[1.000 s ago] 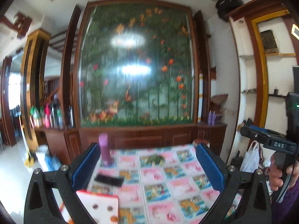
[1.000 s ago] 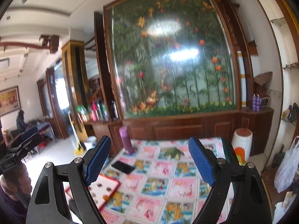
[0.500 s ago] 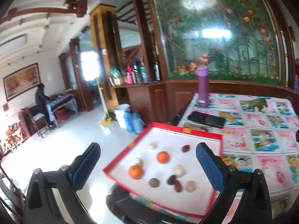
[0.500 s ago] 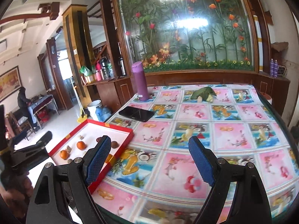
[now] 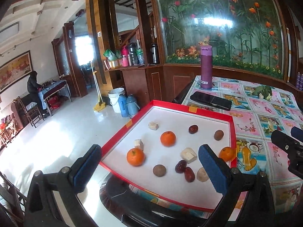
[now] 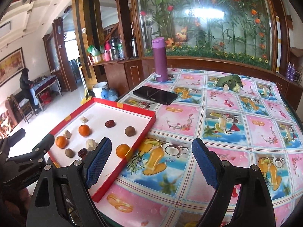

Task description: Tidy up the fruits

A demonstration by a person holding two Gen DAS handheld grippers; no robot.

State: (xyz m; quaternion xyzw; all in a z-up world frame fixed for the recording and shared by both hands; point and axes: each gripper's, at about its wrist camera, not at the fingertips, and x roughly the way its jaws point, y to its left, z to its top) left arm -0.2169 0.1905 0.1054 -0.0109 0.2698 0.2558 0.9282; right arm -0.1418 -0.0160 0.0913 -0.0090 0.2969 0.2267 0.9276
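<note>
Ahead of your left gripper [image 5: 149, 167], spread wide and empty, the red tray [image 5: 232, 130] sits on the worktop [image 6: 217, 102]; your right gripper [image 6: 149, 162] is also spread and empty, tray to its left. The nearest orange [image 5: 135, 156] lies just beyond the left gripper: probably light, firm, apt to roll, so pinch across its middle. The dark dates [image 5: 184, 169] look small and slippery.

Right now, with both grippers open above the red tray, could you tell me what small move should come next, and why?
Probably lower the left gripper onto the nearest orange: its jaws stand open and empty, and the fruit lies loose in the tray.
</note>
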